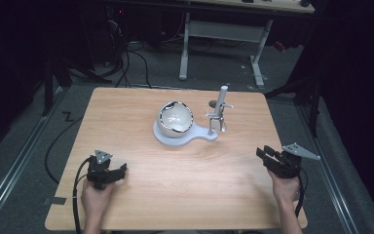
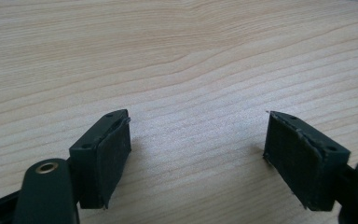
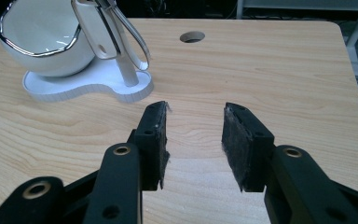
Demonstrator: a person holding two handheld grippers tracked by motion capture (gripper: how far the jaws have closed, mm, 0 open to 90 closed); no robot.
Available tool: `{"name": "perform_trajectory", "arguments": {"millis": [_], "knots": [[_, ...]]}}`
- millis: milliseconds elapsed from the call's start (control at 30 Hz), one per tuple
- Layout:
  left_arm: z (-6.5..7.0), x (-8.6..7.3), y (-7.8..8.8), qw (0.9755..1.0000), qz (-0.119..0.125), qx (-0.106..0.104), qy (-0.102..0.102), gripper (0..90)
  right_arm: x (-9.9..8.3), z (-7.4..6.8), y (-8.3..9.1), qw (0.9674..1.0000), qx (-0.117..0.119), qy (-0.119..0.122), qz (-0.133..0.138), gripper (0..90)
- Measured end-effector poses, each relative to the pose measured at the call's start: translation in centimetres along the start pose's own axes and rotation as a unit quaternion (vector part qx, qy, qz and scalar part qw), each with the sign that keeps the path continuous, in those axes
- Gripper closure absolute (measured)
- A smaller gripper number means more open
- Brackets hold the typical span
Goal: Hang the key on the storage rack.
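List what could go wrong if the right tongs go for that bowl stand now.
1. The white bowl sits tilted on its white base; a nudge might tip it out.
2. Utensils hang on the thin post and may swing or drop off.
3. The right tongs are open only moderately, probably too narrow for the bowl.

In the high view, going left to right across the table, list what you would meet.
Left gripper → white bowl on its white base → upright stand with hanging utensils → right gripper.
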State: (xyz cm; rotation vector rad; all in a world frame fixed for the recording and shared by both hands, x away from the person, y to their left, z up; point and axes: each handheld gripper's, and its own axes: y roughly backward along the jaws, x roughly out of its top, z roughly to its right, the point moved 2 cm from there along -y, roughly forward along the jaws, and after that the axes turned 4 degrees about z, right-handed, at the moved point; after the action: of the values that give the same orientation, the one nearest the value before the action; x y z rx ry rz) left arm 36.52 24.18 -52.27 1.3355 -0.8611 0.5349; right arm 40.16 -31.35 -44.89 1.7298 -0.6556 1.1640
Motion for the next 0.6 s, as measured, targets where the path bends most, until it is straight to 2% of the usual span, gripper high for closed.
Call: {"name": "perform_trajectory", "arguments": {"millis": [267,600], "knots": [[0.0,0.0,0.0,1.0,0.0,0.0,0.0,23.1,-0.6,0.2,-0.3,0.9999,-0.011,0.004,-0.006,60.3],[0.0,0.0,0.0,1.0,0.0,0.0,0.0,23.1,-1.1,0.3,-0.9,0.9998,-0.013,0.003,-0.012,60.2]]}}
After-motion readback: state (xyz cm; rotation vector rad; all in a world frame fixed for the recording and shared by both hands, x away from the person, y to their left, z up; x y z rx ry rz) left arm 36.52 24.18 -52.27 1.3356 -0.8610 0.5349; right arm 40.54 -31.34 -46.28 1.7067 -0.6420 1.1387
